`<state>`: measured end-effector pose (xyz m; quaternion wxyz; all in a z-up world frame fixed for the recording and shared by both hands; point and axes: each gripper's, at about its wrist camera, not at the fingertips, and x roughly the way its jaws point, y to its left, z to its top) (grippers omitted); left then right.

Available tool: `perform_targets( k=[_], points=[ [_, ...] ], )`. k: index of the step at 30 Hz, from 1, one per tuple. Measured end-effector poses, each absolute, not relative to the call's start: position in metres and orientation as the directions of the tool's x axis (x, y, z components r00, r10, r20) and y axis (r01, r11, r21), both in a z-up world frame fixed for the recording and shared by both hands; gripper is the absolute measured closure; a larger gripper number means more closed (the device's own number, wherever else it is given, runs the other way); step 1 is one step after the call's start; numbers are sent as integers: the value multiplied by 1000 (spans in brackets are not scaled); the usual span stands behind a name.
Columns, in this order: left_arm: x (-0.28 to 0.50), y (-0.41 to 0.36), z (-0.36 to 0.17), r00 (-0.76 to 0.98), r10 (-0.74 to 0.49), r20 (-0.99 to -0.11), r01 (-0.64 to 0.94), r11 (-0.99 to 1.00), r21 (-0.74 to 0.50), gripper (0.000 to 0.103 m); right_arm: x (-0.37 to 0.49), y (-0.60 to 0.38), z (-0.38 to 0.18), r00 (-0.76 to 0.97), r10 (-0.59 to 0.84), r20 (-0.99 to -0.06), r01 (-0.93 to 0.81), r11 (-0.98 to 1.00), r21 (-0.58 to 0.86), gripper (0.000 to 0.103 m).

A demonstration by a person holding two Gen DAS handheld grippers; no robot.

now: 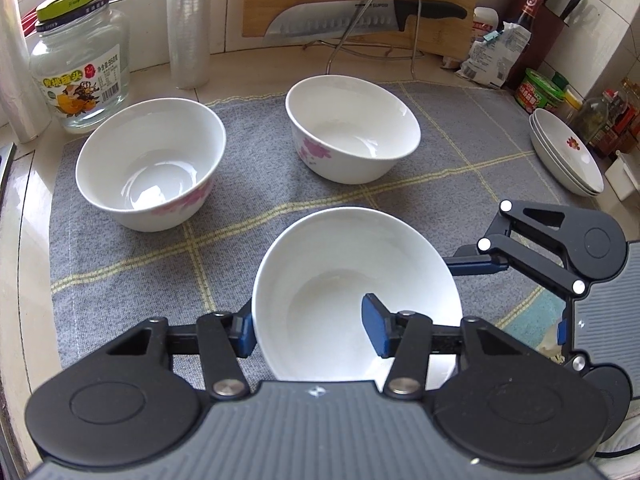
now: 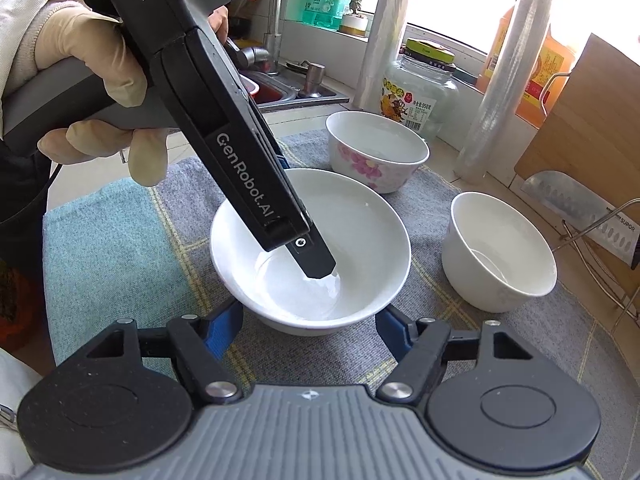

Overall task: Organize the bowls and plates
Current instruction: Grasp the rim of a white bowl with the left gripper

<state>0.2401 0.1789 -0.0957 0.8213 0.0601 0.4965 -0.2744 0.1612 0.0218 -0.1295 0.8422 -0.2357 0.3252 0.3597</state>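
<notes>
Bench (image 1: 24, 280) first: a grey checked cloth (image 1: 460, 128) covers most of it, and the stacking has barely begun. Plates (image 1: 568, 152) already sit in a neat pile at the cloth's far right edge, so that half looks done. Three bowls stand apart, none nested. The flowered bowl (image 1: 148, 164) sits toward the far left of the cloth, the second flowered bowl (image 1: 352, 128) near the far edge by the knife rack (image 1: 396, 28), and the plain bowl (image 1: 352, 300) at the near edge.

The left gripper (image 1: 312, 332) is clenched on the plain bowl's near wall, one pad inside, one outside. The right gripper (image 2: 308, 332) straddles the same bowl's base in its own view, jaws part-way apart; whether its pads press the bowl I cannot tell. Judging from this, all three bowls remain to be nested.
</notes>
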Motion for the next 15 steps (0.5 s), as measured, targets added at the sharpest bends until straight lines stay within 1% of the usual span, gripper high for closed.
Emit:
perform_targets(
  k=[15],
  points=[
    [231, 136, -83, 330, -422, -844, 571, 802, -178, 52, 145, -15, -118, 545, 421, -725, -727, 667, -160, 26]
  ],
)
